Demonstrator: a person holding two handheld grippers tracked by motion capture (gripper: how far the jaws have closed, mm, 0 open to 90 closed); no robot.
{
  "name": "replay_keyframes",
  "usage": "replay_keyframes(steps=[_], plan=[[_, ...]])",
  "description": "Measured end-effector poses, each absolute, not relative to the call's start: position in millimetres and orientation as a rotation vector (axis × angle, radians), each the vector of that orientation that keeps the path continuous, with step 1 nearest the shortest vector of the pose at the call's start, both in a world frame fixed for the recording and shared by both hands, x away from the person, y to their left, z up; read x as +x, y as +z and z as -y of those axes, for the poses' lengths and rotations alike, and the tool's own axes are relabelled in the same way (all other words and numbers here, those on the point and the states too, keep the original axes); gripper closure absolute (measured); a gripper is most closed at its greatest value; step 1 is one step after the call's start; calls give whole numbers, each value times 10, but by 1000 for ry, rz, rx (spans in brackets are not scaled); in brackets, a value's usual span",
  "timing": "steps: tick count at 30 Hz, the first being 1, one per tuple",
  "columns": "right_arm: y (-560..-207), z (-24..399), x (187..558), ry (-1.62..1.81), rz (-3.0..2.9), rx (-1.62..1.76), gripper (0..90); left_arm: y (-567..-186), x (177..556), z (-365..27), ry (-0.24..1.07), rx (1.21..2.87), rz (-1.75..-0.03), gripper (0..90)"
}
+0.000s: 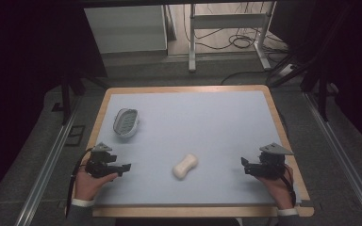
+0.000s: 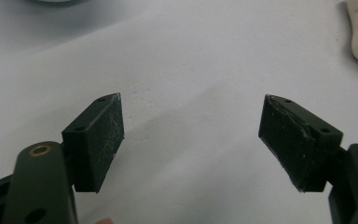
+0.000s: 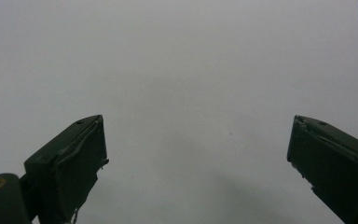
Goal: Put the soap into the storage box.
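At the left of the pale blue table mat (image 1: pixel 207 117), the left gripper (image 1: pixel 122 167) rests with jaws spread wide, nothing between them. Beyond it sits an oval grey-white ribbed soap dish (image 1: pixel 125 122). The cream, waisted soap bar (image 1: pixel 185 166) lies mid-mat between the grippers. The right gripper (image 1: pixel 245 165) is likewise released. No readable writing anywhere.

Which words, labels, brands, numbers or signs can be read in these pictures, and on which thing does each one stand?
There are none to read.
The white soap bar shows no lettering.
The soap dish shows no lettering; it is too small to tell any fine marks.
The left gripper and the right gripper carry no label on their black jaws, which stand open.
The pale blue mat is plain.
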State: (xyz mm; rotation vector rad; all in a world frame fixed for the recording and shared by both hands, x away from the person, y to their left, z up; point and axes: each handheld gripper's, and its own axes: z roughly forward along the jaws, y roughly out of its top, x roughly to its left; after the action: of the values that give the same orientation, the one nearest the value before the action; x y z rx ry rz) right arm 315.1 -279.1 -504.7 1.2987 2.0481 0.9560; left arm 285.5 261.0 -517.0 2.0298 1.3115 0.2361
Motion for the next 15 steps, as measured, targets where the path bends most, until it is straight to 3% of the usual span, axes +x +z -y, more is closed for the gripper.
replay_keyframes(steps=[15], plan=[[-5039,2828,3136,992,-2033,1320,46,-5146,2824,-2598,237,2017,-1310,224]])
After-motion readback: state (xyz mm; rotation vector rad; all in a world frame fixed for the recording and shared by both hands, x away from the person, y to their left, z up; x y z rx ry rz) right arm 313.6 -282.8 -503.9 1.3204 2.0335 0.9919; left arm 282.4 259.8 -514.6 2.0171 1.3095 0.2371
